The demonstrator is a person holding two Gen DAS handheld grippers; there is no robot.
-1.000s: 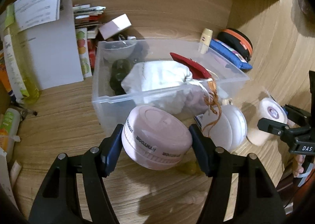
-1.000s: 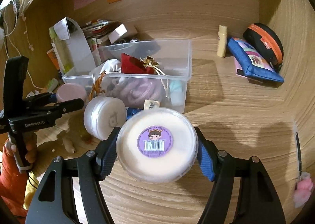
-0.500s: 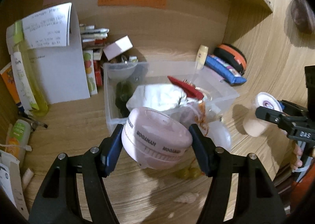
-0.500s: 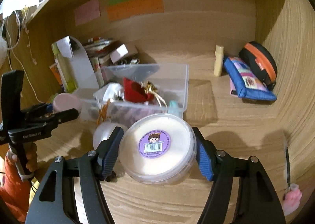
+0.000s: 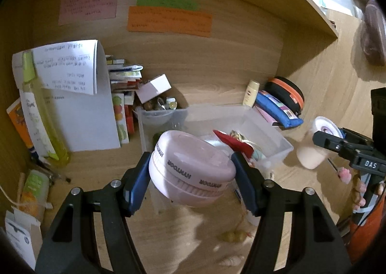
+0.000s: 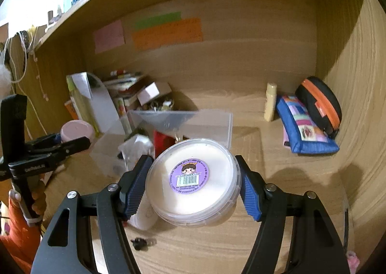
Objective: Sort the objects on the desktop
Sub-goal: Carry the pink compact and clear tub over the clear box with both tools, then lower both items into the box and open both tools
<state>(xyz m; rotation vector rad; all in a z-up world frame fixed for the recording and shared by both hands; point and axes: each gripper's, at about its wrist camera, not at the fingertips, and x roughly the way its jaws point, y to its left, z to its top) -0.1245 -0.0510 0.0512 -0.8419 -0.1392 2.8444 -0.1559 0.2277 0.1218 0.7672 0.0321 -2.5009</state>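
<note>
Left gripper (image 5: pixel 190 172) pinching the pink round case (image 5: pixel 193 167) and right gripper (image 6: pixel 193 182) clamping the stickered tub (image 6: pixel 193 182), both held clear of the desk for transfer toward the clear bin (image 5: pixel 277 139)

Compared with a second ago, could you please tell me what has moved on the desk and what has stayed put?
Both held items have risen off the desk: the left gripper has lifted the pink round case, and the right gripper has lifted the clear tub, above the clear bin. Both grips are unchanged. The bin, blue pouch and sticky notes stayed put.
</note>
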